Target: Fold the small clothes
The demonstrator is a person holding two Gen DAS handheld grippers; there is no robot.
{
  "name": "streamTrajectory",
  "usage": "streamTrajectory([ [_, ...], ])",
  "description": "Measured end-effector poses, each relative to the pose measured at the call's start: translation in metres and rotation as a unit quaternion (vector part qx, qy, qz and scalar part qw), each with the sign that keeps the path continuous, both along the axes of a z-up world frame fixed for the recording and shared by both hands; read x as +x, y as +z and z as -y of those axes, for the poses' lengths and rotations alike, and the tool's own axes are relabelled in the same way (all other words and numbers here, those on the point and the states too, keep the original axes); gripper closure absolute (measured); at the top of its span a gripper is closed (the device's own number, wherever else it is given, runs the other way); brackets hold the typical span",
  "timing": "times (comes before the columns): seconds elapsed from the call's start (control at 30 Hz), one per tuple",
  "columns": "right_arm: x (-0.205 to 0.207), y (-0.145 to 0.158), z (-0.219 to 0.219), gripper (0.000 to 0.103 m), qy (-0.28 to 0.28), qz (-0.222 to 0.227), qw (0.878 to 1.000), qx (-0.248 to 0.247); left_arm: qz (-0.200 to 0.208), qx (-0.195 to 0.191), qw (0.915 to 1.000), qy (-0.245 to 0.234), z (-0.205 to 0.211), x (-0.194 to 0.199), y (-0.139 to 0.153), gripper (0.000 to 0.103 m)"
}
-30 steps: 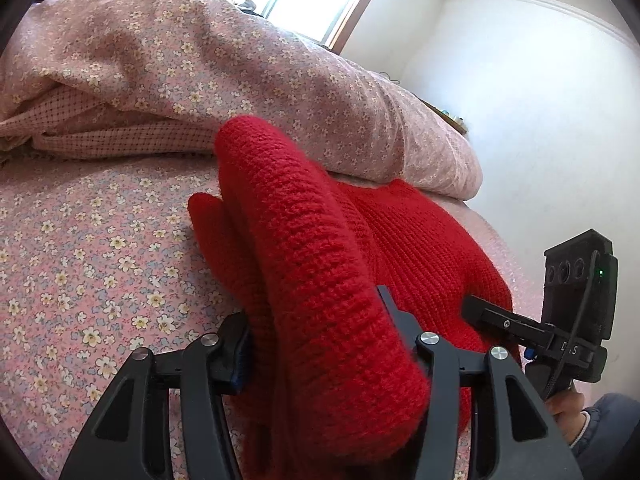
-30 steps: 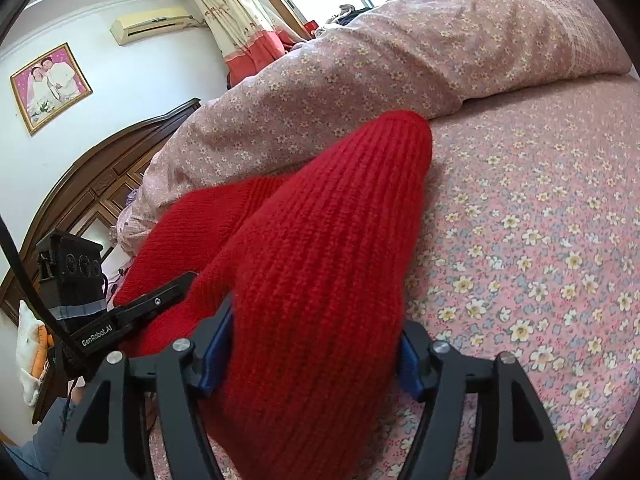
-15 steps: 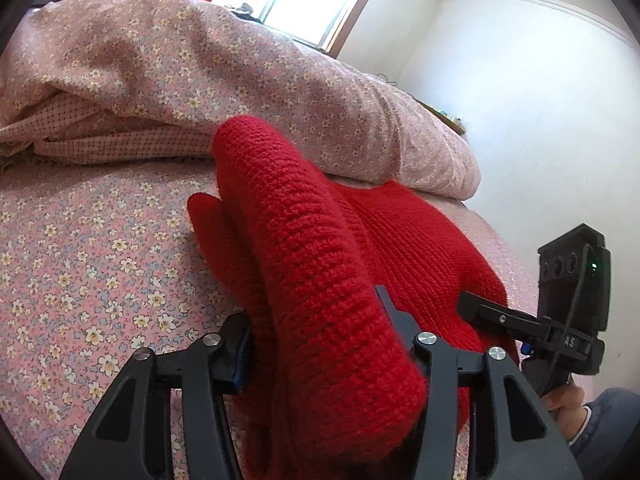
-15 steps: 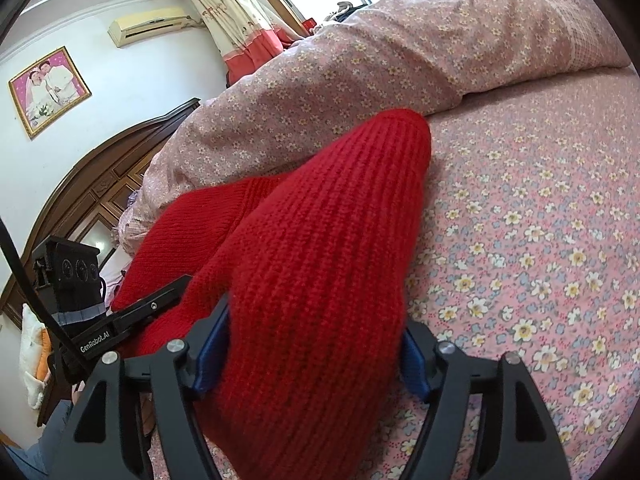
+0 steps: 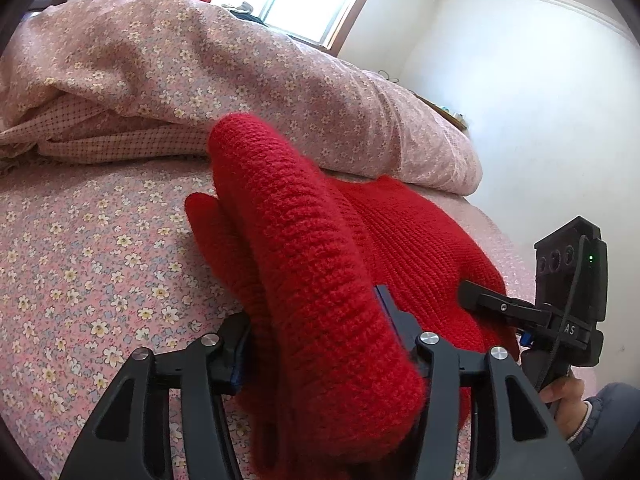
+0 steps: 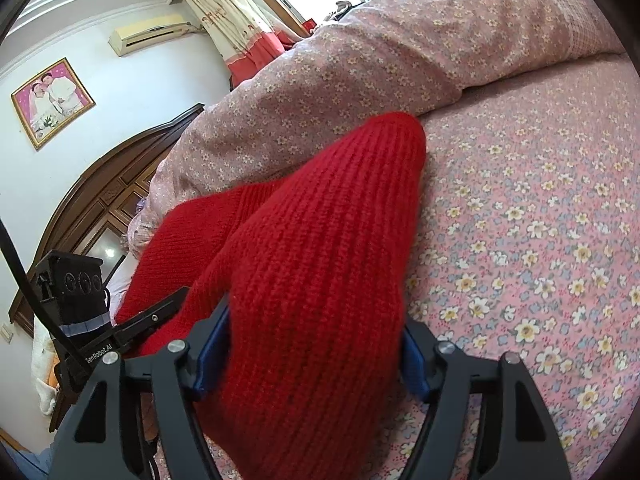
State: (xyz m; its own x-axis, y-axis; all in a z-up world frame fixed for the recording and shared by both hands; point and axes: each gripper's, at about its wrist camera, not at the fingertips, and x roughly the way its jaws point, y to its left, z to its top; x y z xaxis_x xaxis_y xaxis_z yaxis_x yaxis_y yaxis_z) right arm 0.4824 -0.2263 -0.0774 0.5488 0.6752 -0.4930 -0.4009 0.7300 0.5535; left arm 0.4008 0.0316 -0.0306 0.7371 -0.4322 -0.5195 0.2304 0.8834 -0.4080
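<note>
A red knitted sweater (image 5: 420, 240) lies on the bed, also in the right wrist view (image 6: 192, 232). My left gripper (image 5: 316, 344) is shut on a thick rolled part of the sweater (image 5: 304, 264) and holds it off the sheet. My right gripper (image 6: 312, 352) is shut on another bunched part of it (image 6: 328, 248). Each gripper shows in the other's view, the right one (image 5: 504, 308) and the left one (image 6: 132, 328), both at the sweater's near edge. The fingertips are buried in the knit.
The bed has a pink flowered sheet (image 5: 80, 248). A rolled flowered quilt (image 5: 240, 64) lies along the far side behind the sweater, also in the right wrist view (image 6: 400, 48). A wooden headboard (image 6: 104, 200) is at the left and a white wall (image 5: 540, 100) at the right.
Both grippers keep their hold on the sweater. The views shifted slightly: the raised folds sit a little lower and closer to the quilt.
</note>
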Motion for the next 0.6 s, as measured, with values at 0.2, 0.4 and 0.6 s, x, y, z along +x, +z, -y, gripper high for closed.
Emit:
streamTrajectory([
  [0.2,0.0006,-0.0007,-0.0004,0.022,-0.002,-0.004,1.000,-0.001,-0.004,0.006,0.9999,0.009,0.0048,0.0028,0.0024,0.051],
  [0.4,0.0043,-0.0036,-0.0025,0.004,-0.001,-0.015,1.000,0.000,-0.023,0.016,0.9992,0.027,0.0043,0.0078,-0.0009,0.035],
  [0.6,-0.0052,0.0037,-0.0066,0.000,-0.015,-0.007,1.000,-0.010,-0.020,0.035,0.9980,0.049,0.0032,0.0027,0.0061,0.027],
])
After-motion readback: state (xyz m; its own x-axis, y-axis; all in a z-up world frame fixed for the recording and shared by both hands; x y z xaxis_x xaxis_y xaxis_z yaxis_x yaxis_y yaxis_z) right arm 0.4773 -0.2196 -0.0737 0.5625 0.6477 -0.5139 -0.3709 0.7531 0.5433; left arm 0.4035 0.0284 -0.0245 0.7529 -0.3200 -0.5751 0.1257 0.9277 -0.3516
